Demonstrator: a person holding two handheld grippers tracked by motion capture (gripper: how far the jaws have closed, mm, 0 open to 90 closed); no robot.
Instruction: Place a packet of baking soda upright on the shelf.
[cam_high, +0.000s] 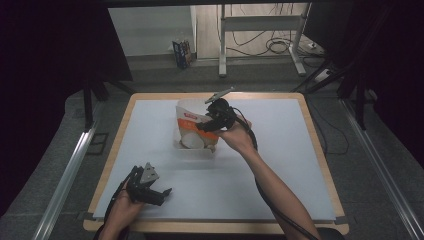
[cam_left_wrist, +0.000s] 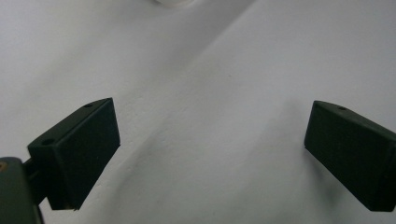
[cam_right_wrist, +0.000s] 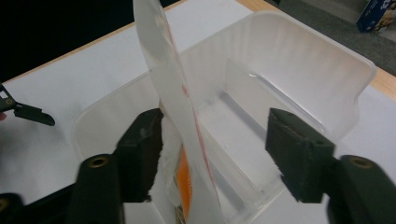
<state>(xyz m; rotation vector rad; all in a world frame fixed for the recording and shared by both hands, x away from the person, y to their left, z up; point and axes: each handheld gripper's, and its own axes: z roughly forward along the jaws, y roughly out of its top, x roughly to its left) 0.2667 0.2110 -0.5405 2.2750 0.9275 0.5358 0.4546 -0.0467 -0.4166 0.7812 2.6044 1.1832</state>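
Two grippers work over a white mat on a wooden table in the high view. At the mat's near left corner, the left gripper rests low in the person's left hand, its black fingers pointing toward the right and standing apart with nothing between them. Near the middle of the mat stands a clear plastic box, and a white and orange bag stands upright inside it, rising above the rim. The right gripper reaches in from the right, held by the right hand, with its tips at the bag's right edge just above the box. Both grippers lie well apart from each other.

From the left gripper view, the left gripper shows both fingers spread wide over the bare mat; nothing sits between them.

From the right gripper view, the right gripper looks down into the box. Its fingers are parted. The bag stands on edge between them, close against the left finger, while the right finger stands clear of it with a gap of open box floor between. So the pads do not pinch the bag. The bag's lower part, with an orange patch, sits inside the box. Farther off at the left edge, a tip of the left gripper lies over the mat.
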